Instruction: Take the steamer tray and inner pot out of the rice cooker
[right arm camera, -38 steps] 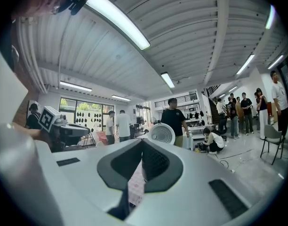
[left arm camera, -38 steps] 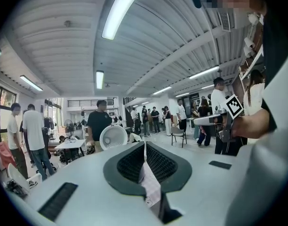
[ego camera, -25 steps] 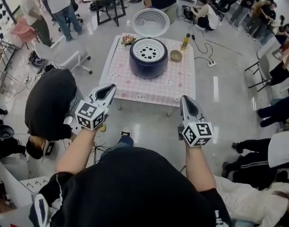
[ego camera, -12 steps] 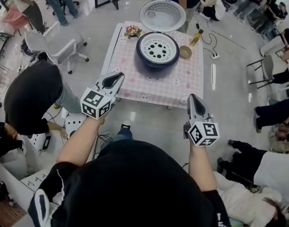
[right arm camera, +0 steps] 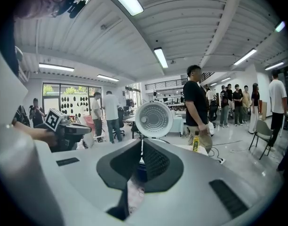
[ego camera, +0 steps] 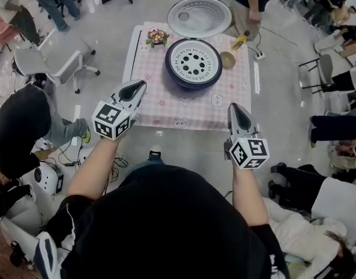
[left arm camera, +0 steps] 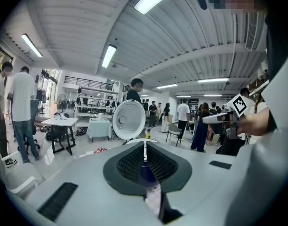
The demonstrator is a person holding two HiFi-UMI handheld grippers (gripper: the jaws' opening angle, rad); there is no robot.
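The dark blue rice cooker (ego camera: 193, 68) stands on a low table with a pink checked cloth (ego camera: 184, 103), its round white lid (ego camera: 199, 16) swung open at the back. A white steamer tray (ego camera: 192, 58) with holes fills its mouth and hides the inner pot. My left gripper (ego camera: 141, 84) is shut and empty over the table's near left edge. My right gripper (ego camera: 233, 106) is shut and empty at the near right edge. Both point at the cooker, well short of it. In the gripper views the lid (left arm camera: 128, 120) (right arm camera: 154, 119) rises beyond the shut jaws.
A flower posy (ego camera: 157, 37), a small bowl (ego camera: 228, 59) and a yellow bottle (ego camera: 242, 40) sit on the table around the cooker. An office chair (ego camera: 56, 63) and a crouching person (ego camera: 21, 127) are at the left. People sit on the floor at the right.
Both grippers have moved forward to the table's near edge. The table and cooker now sit closer and more centred in the head view. Both pairs of jaws stayed shut.
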